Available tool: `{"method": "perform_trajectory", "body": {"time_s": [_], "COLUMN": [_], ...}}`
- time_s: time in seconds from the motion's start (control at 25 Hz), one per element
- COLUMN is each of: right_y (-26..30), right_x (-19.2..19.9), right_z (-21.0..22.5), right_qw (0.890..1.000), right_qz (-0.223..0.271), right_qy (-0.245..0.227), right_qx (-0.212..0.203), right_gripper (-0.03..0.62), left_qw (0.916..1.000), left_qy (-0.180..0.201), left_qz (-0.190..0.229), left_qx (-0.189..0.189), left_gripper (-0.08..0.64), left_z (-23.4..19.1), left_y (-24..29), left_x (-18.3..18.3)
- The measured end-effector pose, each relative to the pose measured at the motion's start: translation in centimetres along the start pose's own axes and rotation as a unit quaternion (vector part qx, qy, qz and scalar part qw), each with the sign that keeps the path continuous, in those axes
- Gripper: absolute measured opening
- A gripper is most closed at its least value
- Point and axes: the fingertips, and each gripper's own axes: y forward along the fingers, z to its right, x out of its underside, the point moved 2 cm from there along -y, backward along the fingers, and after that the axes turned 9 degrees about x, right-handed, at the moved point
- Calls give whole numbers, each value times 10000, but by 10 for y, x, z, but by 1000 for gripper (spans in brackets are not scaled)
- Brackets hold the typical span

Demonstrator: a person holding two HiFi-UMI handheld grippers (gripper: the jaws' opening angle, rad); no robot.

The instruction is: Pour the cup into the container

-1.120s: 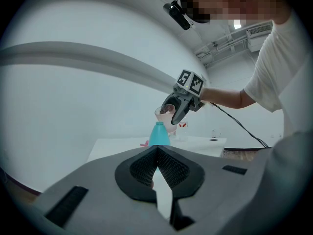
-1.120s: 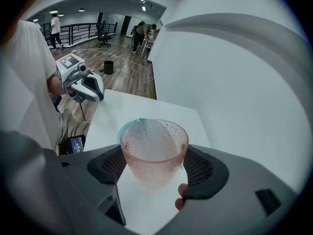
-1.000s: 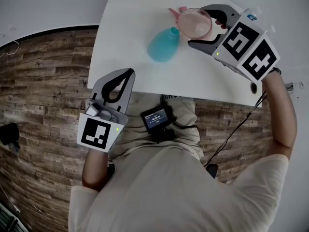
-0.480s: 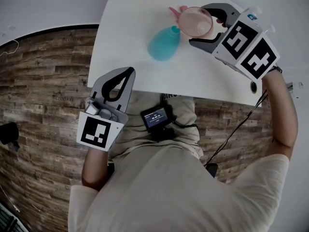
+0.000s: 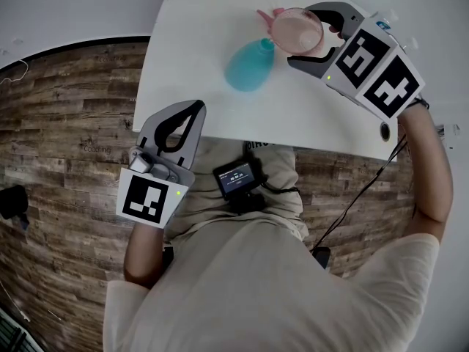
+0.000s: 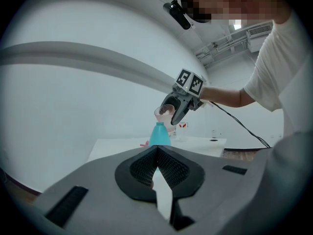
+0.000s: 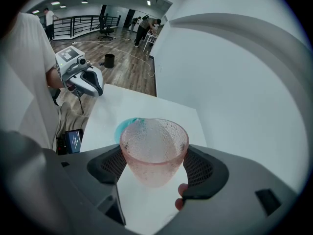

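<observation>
A pink, dimpled cup [image 5: 297,31] is pinched between the jaws of the right gripper [image 5: 306,35], the ribbed pads being pressed against its two sides, as is seen plainly in the right gripper view [image 7: 154,165]. The cup [image 7: 154,151] is held in the air, clear of the white desk [image 5: 198,35], just above and beside the neck of the teal container [image 5: 249,66]. What lies inside the cup cannot be made out.

The container [image 6: 159,133] is stood upright near the middle of the desk. A small pink thing [image 5: 265,15] is seen on the desk toward its far edge, partly hidden by the cup.

The left gripper [image 5: 192,112] is held off the desk, just past its near edge. Its jaws are pressed together with nothing between them [image 6: 157,153].

Black-and-white square markers are carried on the cubes of both grippers; no letters are shown on them. A lit screen is borne by a black device [image 5: 236,178] at the person's chest; its figures are too small to be read.
</observation>
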Motion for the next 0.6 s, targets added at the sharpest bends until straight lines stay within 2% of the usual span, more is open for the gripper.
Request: {"method": "perform_trajectory", "body": {"time_s": [0.6], "right_y": [0], "right_x": [-3], "right_z": [-2], "right_qw": [9997], "right_qz": [-98], "right_qy": [-189], "right_qx": [92], "right_gripper": [370], "left_qw": [10000], "left_qy": [-7], "left_qz": [35], "left_qx": [-2], "left_gripper": [11], "left_z": [-1], "left_y": [-2], "left_x": [-2]}}
